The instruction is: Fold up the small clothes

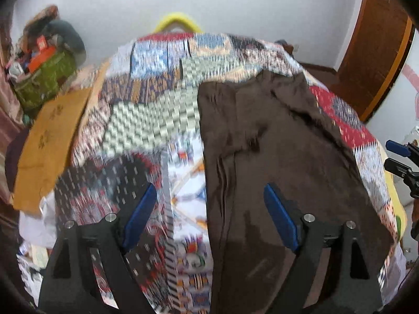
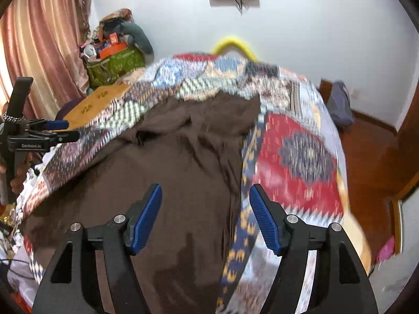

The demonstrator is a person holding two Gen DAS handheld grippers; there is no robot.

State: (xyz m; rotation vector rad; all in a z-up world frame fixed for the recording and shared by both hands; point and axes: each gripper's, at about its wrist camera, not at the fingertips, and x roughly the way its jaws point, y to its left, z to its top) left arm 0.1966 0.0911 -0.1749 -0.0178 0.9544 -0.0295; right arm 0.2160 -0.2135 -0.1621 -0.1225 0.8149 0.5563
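A dark brown garment (image 1: 275, 157) lies spread on a bed with a patchwork quilt (image 1: 146, 120); it also shows in the right wrist view (image 2: 170, 183), wrinkled at its far end. My left gripper (image 1: 209, 209) is open and empty above the garment's left edge, one pad over the quilt, one over the cloth. My right gripper (image 2: 205, 209) is open and empty above the garment's right edge. The right gripper shows at the right border of the left wrist view (image 1: 400, 162), and the left gripper shows at the left of the right wrist view (image 2: 52, 130).
A cardboard sheet (image 1: 49, 146) lies at the quilt's left side. A green bag (image 2: 115, 64) full of items stands by a pink curtain (image 2: 39, 52). A yellow headboard (image 2: 235, 44) and white wall stand behind. A wooden floor (image 2: 371, 162) and door lie to the right.
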